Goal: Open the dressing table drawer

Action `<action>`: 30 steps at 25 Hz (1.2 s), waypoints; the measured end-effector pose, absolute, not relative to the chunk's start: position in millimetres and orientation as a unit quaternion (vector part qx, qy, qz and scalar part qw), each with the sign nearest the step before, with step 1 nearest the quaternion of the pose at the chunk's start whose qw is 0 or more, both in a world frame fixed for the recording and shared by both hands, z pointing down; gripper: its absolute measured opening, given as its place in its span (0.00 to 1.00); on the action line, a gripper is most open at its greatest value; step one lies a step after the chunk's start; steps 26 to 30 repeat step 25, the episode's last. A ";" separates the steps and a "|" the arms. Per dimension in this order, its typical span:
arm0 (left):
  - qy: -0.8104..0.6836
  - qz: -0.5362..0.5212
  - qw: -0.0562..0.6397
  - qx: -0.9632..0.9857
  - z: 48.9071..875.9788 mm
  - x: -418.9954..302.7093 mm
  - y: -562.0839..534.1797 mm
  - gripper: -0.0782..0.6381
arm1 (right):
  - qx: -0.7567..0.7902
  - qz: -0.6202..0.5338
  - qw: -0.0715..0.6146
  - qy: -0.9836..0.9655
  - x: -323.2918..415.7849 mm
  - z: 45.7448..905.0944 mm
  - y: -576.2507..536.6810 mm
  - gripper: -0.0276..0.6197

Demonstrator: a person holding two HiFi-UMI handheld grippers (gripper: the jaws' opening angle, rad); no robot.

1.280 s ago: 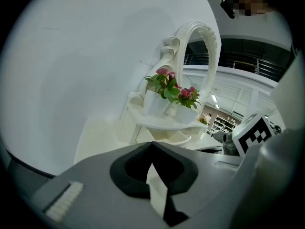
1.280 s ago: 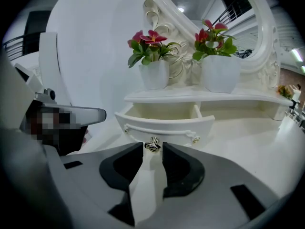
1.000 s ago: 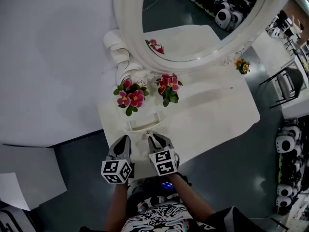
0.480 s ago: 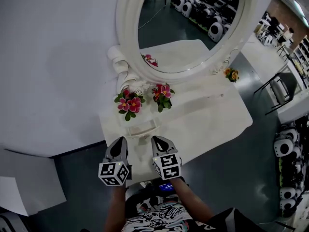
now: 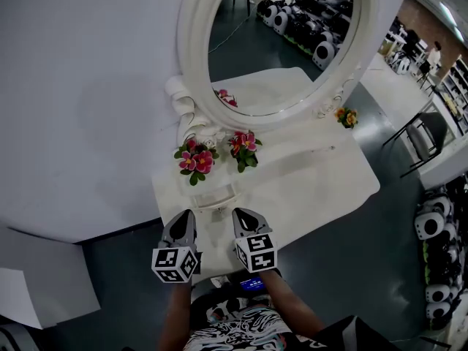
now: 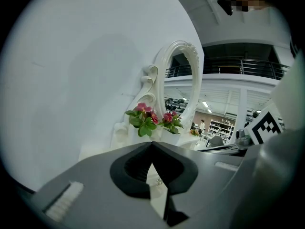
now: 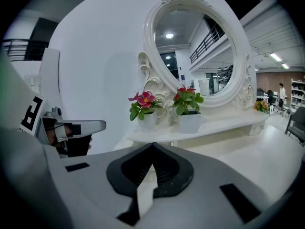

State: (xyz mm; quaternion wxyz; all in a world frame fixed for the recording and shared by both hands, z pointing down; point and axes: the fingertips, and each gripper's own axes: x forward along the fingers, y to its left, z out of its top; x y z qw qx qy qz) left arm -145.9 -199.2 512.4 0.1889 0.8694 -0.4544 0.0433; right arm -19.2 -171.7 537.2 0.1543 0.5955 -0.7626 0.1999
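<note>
The white dressing table [image 5: 322, 174] stands below me with its oval mirror [image 5: 281, 42]. A small rectangular drawer [image 5: 216, 194] juts from under the flower shelf at the table's near left. My left gripper [image 5: 184, 216] and right gripper [image 5: 241, 214] hover side by side just in front of it, touching nothing. The left gripper [image 6: 151, 143] is shut and empty, its jaw tips meeting. The right gripper [image 7: 152, 144] is also shut with nothing held. Both point toward the flowers and the mirror.
Two pots of pink flowers [image 5: 194, 159] [image 5: 243, 146] stand on the shelf behind the drawer, and a small orange bunch [image 5: 346, 115] sits at the mirror's right. A white wall [image 5: 80, 101] lies to the left. A chair [image 5: 431, 134] and white robots [image 5: 428, 225] stand on the right.
Both grippers have risen a little and now stand slightly further back from the drawer. The head view has tilted up, showing more of the mirror.
</note>
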 end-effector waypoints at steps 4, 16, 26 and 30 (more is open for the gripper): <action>-0.455 0.045 0.191 0.869 515.8 -147.2 -198.4 0.11 | 0.595 0.203 0.159 -0.761 -18.9 539.2 -170.0 0.05; -0.451 0.055 0.199 0.868 526.1 -147.0 -193.9 0.11 | 0.590 0.213 0.155 -0.764 -22.4 544.1 -165.7 0.05; -0.456 0.055 0.203 0.865 530.2 -154.5 -194.5 0.11 | 0.594 0.216 0.164 -0.758 -20.9 549.5 -166.1 0.05; -0.456 0.055 0.203 0.865 530.2 -154.5 -194.5 0.11 | 0.594 0.216 0.164 -0.758 -20.9 549.5 -166.1 0.05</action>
